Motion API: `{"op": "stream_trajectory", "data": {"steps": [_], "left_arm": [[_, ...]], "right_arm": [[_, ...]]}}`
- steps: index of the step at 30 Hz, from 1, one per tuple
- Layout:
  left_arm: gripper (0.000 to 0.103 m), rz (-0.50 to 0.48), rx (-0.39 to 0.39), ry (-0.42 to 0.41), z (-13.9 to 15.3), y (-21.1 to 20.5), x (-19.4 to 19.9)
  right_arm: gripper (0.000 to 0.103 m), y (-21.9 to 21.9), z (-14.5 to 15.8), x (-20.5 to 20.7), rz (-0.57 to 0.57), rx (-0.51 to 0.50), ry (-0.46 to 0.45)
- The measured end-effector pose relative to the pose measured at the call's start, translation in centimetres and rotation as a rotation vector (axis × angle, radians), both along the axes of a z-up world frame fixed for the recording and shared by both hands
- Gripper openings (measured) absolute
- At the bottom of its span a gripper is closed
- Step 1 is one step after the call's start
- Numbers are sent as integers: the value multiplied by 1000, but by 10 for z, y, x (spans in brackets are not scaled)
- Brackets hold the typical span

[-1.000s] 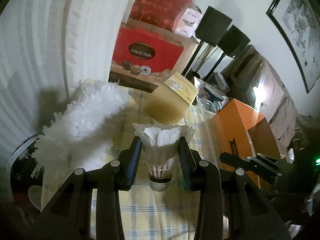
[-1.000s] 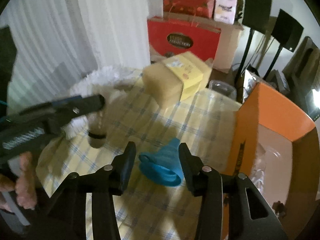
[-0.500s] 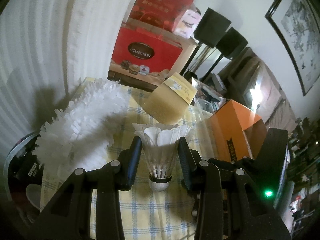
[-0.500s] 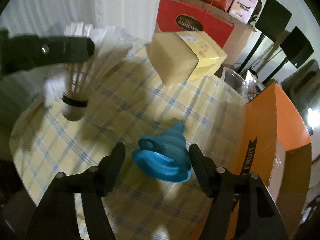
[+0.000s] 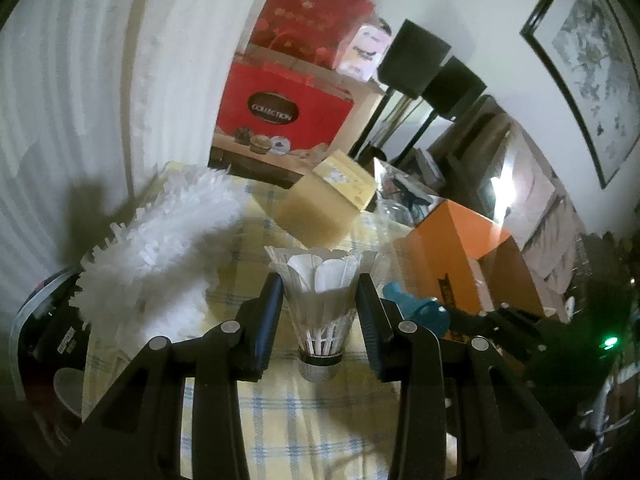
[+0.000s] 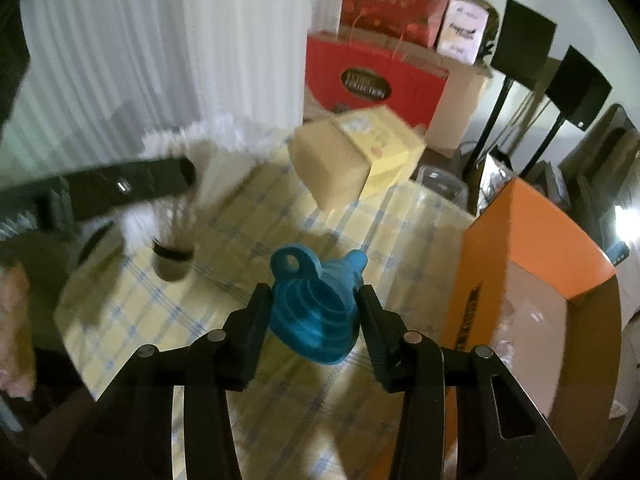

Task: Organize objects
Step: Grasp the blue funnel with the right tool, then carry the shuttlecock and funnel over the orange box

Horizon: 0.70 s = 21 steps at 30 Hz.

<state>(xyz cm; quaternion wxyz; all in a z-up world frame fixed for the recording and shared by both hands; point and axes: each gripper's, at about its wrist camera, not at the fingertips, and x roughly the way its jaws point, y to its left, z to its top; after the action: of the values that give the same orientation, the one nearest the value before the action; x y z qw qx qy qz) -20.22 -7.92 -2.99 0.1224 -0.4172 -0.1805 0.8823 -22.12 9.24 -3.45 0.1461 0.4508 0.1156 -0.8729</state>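
Two items in my grip. My left gripper (image 5: 319,300) pinches a white feather shuttlecock (image 5: 322,304), cork end down, above the yellow checked tablecloth (image 5: 296,420). My right gripper (image 6: 316,312) pinches a blue collapsible funnel (image 6: 316,312), its hanging tab up and its spout pointing away from me.

One orange box (image 6: 532,240) stands open at the table's right edge; its contents look pale and crinkled, and I cannot identify them. Black lettering on its side is unreadable.

One yellow box (image 6: 352,156) sits at the far edge, label illegible. A white fluffy duster (image 5: 168,240) lies on the left.

Red carton (image 5: 280,112) behind reads "COLLECTION".

Bare cloth lies between the duster and the orange box.
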Motion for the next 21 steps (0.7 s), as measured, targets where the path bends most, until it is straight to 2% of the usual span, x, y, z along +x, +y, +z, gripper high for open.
{"op": "stream_trajectory", "data": {"steps": [9, 21], "left_arm": [[35, -46, -6, 51, 29, 25, 13], [35, -142, 0, 80, 51, 81, 29]], "right_arm": [[45, 33, 48, 25, -57, -67, 92], [45, 97, 69, 51, -173, -98, 125]]}}
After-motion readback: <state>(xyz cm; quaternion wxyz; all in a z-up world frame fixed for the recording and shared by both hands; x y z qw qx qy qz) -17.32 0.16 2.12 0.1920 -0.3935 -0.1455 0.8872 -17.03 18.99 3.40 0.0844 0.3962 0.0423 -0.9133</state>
